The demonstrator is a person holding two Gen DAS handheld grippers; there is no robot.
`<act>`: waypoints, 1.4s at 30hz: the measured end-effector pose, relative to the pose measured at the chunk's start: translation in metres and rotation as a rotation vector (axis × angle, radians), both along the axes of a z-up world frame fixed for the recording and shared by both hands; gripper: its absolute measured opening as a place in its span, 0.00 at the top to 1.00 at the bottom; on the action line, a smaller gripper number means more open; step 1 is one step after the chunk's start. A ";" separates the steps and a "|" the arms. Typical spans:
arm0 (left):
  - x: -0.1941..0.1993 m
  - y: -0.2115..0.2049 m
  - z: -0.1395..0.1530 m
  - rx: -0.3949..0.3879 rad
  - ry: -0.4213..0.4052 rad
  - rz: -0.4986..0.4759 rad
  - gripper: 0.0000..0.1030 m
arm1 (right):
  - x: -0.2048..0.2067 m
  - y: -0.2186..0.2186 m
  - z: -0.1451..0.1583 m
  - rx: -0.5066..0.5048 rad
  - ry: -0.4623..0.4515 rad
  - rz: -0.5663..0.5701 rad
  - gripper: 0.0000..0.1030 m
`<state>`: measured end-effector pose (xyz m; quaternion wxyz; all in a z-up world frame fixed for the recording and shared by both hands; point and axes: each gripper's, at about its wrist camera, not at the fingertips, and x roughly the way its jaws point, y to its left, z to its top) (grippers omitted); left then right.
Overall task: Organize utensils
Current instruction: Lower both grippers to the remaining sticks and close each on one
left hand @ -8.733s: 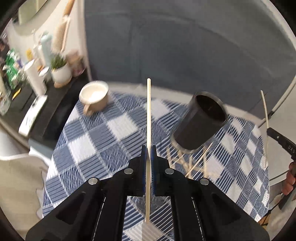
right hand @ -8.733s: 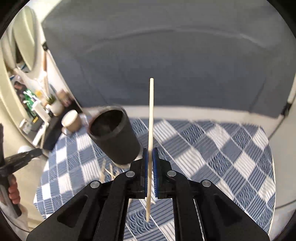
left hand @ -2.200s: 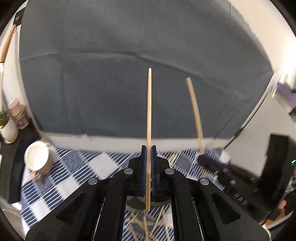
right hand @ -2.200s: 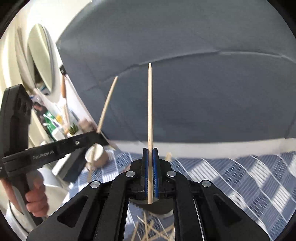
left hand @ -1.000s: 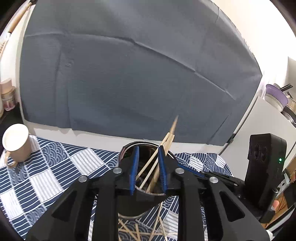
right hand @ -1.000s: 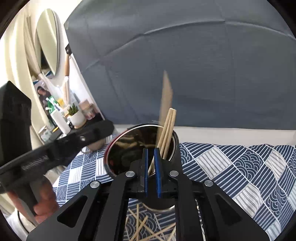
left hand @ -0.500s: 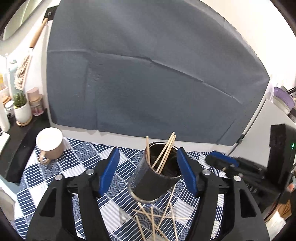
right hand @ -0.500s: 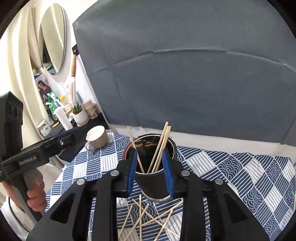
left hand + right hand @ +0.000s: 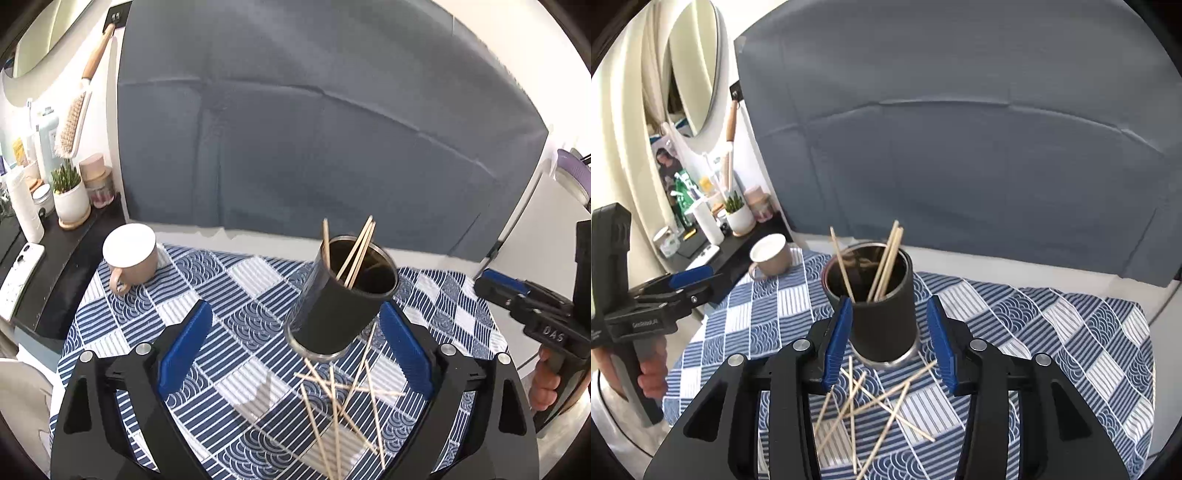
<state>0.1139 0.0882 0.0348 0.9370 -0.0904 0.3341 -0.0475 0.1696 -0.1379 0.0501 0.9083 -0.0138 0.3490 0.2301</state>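
A black cylindrical holder [image 9: 343, 299] [image 9: 881, 314] stands on the blue-and-white checked tablecloth [image 9: 236, 321] [image 9: 1052, 332] with three wooden sticks [image 9: 356, 251] [image 9: 886, 258] standing in it. Several more sticks [image 9: 340, 402] [image 9: 871, 402] lie crossed on the cloth in front of it. My left gripper [image 9: 291, 347] is open and empty, above and behind the loose sticks. My right gripper [image 9: 888, 343] is open and empty, its blue pads [image 9: 836, 343] on either side of the holder's base. Each gripper shows in the other's view, the right one [image 9: 517, 295] and the left one [image 9: 676, 284].
A beige mug [image 9: 129, 258] [image 9: 770, 254] stands at the cloth's far left. A dark side shelf [image 9: 48, 258] holds a potted plant [image 9: 70, 199], bottles and a phone. A grey-blue backdrop [image 9: 314, 147] hangs behind the table. A mirror [image 9: 694, 62] hangs on the left wall.
Both grippers let go of their sticks into the holder, opened wide and drew back and up. The holder now holds three sticks.
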 end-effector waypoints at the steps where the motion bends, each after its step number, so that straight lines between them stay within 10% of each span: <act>1: 0.000 0.001 -0.003 -0.003 0.011 -0.004 0.12 | -0.003 -0.002 -0.002 -0.006 0.002 -0.005 0.55; 15: -0.014 0.013 -0.050 -0.017 0.140 -0.091 0.10 | -0.025 -0.012 -0.036 -0.034 0.023 -0.112 0.13; 23: -0.016 0.021 -0.080 -0.021 0.198 -0.141 0.10 | -0.036 -0.017 -0.063 -0.019 0.035 -0.221 0.08; 42: 0.015 -0.009 -0.175 -0.089 0.461 -0.240 0.09 | -0.029 -0.001 -0.205 -0.141 0.429 -0.322 0.09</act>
